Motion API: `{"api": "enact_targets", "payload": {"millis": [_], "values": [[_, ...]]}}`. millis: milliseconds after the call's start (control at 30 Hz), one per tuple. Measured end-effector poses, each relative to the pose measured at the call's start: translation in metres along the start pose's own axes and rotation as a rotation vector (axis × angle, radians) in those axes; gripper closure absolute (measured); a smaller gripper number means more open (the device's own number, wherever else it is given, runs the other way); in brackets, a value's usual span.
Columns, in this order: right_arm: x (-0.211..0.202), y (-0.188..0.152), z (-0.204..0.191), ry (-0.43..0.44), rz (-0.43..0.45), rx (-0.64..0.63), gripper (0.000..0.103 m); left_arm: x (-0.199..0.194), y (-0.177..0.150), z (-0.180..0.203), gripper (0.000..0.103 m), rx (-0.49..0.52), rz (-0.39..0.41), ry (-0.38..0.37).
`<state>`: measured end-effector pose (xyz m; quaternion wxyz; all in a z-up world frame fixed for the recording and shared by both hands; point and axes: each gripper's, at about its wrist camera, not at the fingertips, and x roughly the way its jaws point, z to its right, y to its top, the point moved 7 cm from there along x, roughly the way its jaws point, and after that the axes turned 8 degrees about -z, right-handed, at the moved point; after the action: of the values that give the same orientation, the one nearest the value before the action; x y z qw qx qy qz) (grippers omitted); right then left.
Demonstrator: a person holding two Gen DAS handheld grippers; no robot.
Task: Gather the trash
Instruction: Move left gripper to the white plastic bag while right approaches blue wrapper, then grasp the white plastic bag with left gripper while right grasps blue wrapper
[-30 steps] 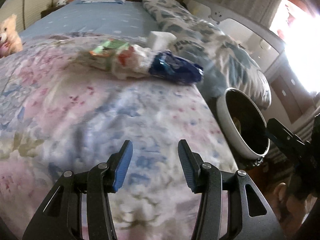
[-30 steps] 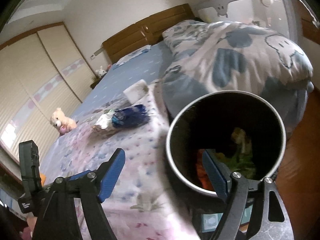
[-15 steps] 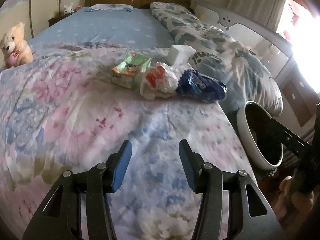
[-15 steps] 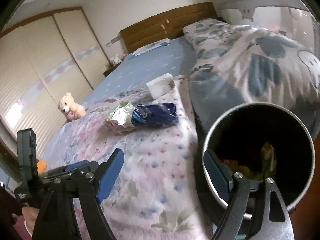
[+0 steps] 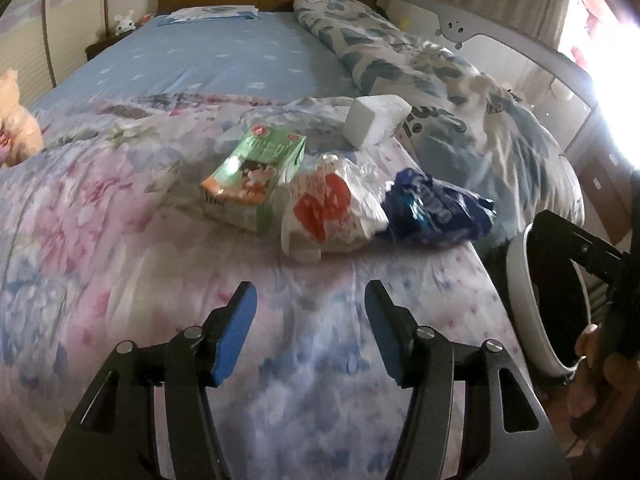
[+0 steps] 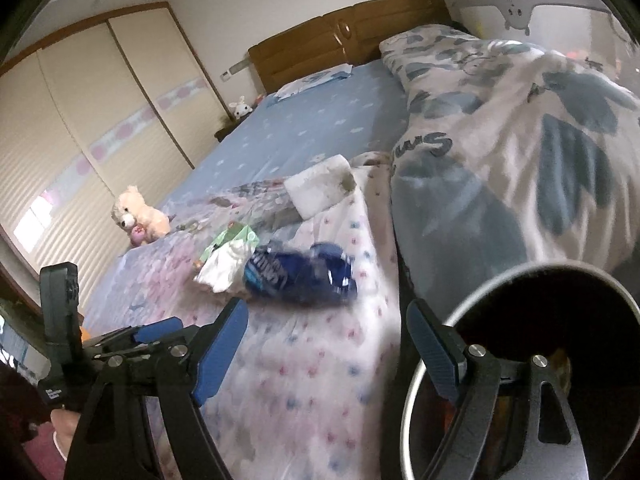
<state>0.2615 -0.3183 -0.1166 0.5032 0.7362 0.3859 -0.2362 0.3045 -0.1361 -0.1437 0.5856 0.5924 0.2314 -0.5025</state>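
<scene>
So the trash sits in a little row on the floral bedspread (image 5: 120, 240), close to the bed's right edge, toward the foot end. Green carton (image 5: 256, 168) lies flat on the left, crumpled white bag w/ red print (image 5: 332, 208) touches it in the middle, and a scrunched blue wrapper (image 5: 436, 210) is right up against the bag on the edge side. White block (image 5: 374, 120) sits just behind them, next to the rolled duvet (image 5: 460, 104).

Left gripper (image 5: 310, 300) hovers over bare bedspread short of the pile; its jaws have just been opening, nothing between them. Right gripper (image 6: 326, 320) has jaws wide apart, also empty, pointing at the blue wrapper.

Trash bin (image 6: 500, 288) stands off the bed's right edge w/ some stuff inside, can't tell what.
</scene>
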Motion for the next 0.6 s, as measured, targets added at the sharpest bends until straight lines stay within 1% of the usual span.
{"api": "enact_targets", "payload": {"millis": [100, 267, 333, 367, 400, 433, 467, 500, 567, 600], "values": [[0.016, 0.008, -0.003, 0.02, -0.034, -0.027, 0.02, 0.011, 0.007, -0.002, 0.046, 0.001, -0.012, 0.005], [0.041, 0.013, -0.002, -0.003, -0.092, -0.053, 0.02, 0.023, 0.015, -0.005, 0.046, -0.004, -0.03, -0.009], [0.049, 0.013, -0.004, 0.006, -0.106, -0.058, 0.021, 0.025, 0.017, -0.004, 0.046, -0.006, -0.026, -0.019], [0.051, 0.014, -0.005, 0.0, -0.111, -0.065, 0.025, 0.025, 0.018, -0.003, 0.046, -0.003, -0.023, -0.023], [0.054, 0.013, -0.006, -0.006, -0.115, -0.075, 0.037, 0.026, 0.019, -0.002, 0.046, 0.001, -0.023, -0.028], [0.056, 0.013, -0.009, -0.007, -0.122, -0.084, 0.043, 0.026, 0.019, 0.0, 0.047, 0.007, -0.021, -0.03], [0.059, 0.011, -0.011, -0.004, -0.13, -0.088, 0.052, 0.026, 0.02, 0.001, 0.054, 0.012, -0.018, -0.034], [0.06, 0.01, -0.013, -0.003, -0.133, -0.092, 0.056, 0.027, 0.02, 0.002, 0.067, 0.019, -0.021, -0.042], [0.061, 0.008, -0.017, 0.009, -0.136, -0.103, 0.059, 0.027, 0.02, 0.004, 0.074, 0.031, -0.023, -0.038], [0.061, 0.007, -0.019, 0.014, -0.138, -0.105, 0.061, 0.026, 0.019, 0.003, 0.084, 0.033, -0.024, -0.044]]}}
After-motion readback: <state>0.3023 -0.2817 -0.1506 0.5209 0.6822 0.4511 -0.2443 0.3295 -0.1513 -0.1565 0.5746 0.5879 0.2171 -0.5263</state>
